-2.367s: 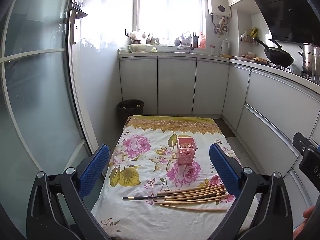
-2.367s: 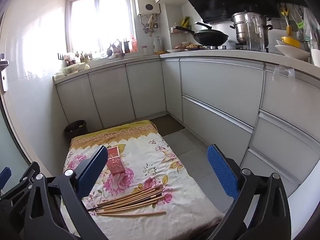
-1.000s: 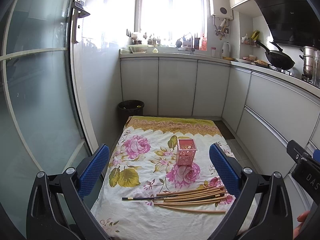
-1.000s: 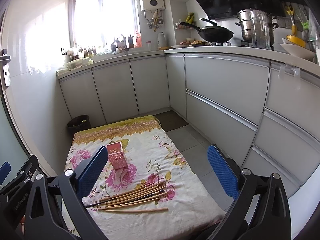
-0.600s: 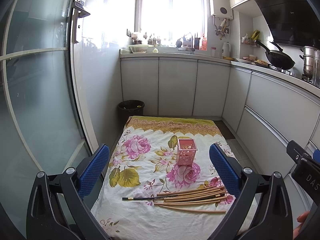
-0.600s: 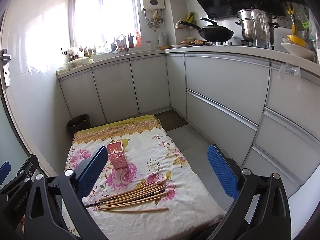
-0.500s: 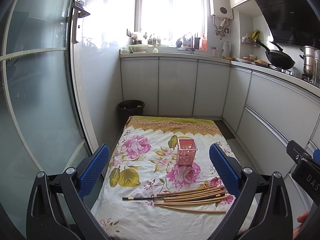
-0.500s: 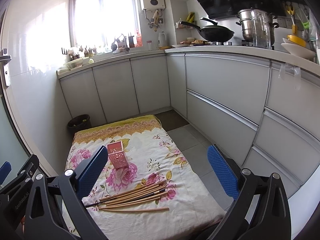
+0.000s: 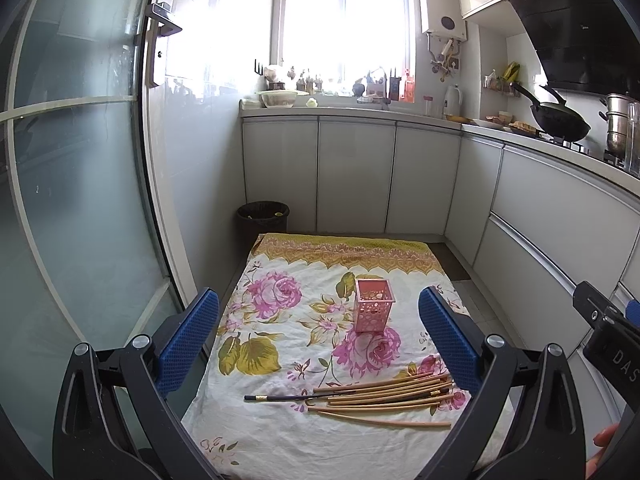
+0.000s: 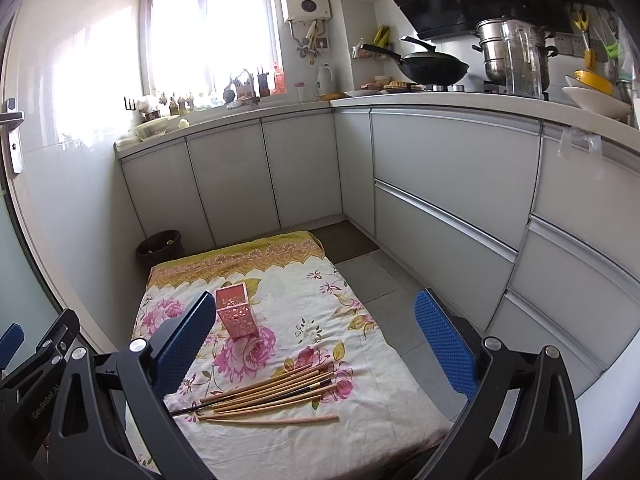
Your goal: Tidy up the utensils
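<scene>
Hovering with jaws spread wide, left gripper (image 9: 318,340) and right gripper (image 10: 316,338) face chopsticks (image 9: 384,394) near the cloth's (image 9: 280,432) front edge.

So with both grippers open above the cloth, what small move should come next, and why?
Probably lower the right gripper toward the chopsticks, since they lie loose on the cloth, the pink holder stands apart from them, and the left gripper is also empty.

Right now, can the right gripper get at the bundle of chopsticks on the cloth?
Probably yes. The right gripper is open and holds nothing, and the chopsticks lie uncovered on the floral cloth. The pink holder stands apart behind them.
</scene>
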Motion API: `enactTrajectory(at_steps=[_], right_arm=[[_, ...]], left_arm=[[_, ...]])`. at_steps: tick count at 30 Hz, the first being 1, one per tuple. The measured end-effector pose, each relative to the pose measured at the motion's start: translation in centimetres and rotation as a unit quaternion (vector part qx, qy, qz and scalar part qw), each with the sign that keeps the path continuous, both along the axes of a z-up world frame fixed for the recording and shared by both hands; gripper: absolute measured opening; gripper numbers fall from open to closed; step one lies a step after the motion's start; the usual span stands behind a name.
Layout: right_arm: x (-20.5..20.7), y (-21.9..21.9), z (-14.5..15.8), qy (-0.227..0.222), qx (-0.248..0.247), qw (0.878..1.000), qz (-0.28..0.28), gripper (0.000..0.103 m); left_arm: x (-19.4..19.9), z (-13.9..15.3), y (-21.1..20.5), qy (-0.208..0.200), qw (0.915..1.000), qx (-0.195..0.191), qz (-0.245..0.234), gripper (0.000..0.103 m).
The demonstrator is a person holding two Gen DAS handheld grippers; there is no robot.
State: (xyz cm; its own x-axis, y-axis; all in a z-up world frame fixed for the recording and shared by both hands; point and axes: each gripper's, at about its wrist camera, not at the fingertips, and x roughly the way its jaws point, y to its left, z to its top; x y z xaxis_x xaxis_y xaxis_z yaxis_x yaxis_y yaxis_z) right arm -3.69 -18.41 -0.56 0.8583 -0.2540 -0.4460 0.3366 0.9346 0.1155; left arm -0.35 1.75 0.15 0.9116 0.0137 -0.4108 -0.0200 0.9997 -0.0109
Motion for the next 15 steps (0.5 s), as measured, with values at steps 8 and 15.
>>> enactTrajectory(at_steps=[8,15], right_arm=[[-0.13,-0.19,0.21,0.004,-0.003,1.0,0.0,0.097],[0.13,0.19,0.06,0.012,-0.015,1.0,0.007,0.097]], left_arm=[[-0.12,0.13,0.03,-0.002,1.0,-0.001,0.0,0.096],[-0.35,0.29,-0.01,-0.005,1.0,-0.001,0.003,0.096]])
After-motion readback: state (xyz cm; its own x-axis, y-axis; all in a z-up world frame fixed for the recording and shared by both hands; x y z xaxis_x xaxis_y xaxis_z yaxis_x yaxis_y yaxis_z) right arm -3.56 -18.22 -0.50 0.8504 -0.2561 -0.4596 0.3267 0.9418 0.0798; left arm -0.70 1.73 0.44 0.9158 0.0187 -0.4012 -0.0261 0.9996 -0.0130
